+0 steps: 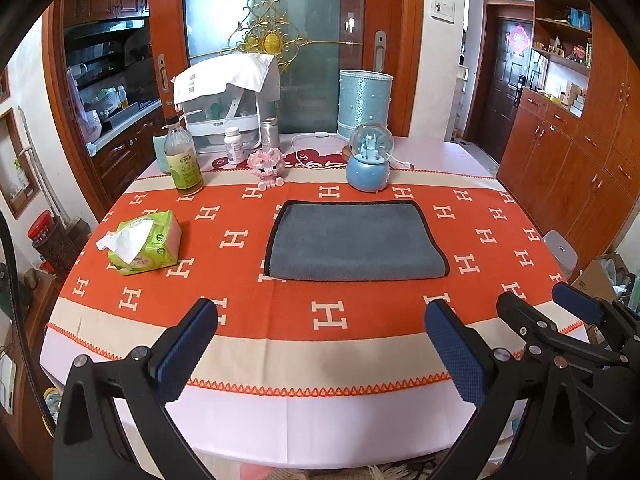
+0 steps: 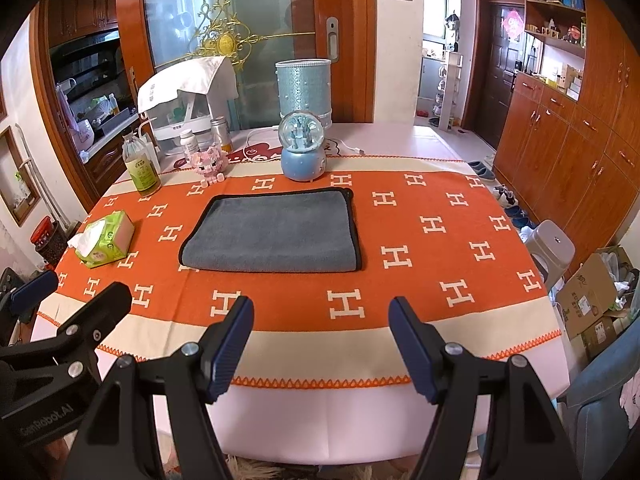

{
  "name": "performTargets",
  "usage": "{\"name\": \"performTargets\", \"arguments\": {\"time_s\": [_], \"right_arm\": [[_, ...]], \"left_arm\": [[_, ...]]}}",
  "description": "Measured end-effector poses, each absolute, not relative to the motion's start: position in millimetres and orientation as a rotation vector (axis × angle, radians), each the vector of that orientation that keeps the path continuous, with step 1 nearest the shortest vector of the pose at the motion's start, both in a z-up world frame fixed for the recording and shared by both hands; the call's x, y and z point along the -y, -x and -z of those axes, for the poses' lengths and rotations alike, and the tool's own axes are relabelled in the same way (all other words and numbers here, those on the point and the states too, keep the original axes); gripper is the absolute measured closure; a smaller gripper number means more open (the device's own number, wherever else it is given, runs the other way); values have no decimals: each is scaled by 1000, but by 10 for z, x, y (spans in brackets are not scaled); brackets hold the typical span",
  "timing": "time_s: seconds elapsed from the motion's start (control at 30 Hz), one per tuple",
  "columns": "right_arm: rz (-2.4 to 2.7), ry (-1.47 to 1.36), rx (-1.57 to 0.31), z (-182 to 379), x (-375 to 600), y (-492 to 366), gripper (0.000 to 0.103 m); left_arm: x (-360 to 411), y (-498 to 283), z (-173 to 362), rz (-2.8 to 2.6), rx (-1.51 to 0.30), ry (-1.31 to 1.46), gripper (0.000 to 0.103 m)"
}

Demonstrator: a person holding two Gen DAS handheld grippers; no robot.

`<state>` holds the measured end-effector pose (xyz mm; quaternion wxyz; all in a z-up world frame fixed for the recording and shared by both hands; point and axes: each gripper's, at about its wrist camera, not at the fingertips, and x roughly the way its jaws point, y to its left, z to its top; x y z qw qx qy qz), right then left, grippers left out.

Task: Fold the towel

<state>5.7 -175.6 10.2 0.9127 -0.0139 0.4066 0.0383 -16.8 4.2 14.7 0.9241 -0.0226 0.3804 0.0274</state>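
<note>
A grey towel (image 1: 356, 240) with black edging lies folded flat in a rectangle on the orange tablecloth (image 1: 360, 312); it also shows in the right wrist view (image 2: 276, 230). My left gripper (image 1: 320, 320) is open and empty, held above the table's near edge, short of the towel. My right gripper (image 2: 322, 314) is open and empty, also near the front edge, to the right of the left one. The right gripper shows at the right of the left wrist view (image 1: 540, 308). The left gripper shows at the left of the right wrist view (image 2: 76, 292).
A green tissue pack (image 1: 142, 242) lies left of the towel. Behind the towel stand a blue snow globe (image 1: 370, 158), a pink toy (image 1: 266, 166), a bottle (image 1: 182, 160) and a blue cylinder (image 1: 364, 104). A grey stool (image 2: 550, 246) and cardboard boxes (image 2: 592, 296) stand to the right.
</note>
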Motion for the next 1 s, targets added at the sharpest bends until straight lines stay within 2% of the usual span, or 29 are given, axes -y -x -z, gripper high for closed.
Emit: {"name": "performTargets", "arguments": {"time_s": [1.0], "right_arm": [[-83, 23, -847, -93, 1736, -106, 33]], "left_arm": [[-74, 70, -93, -57, -813, 54, 1]]}}
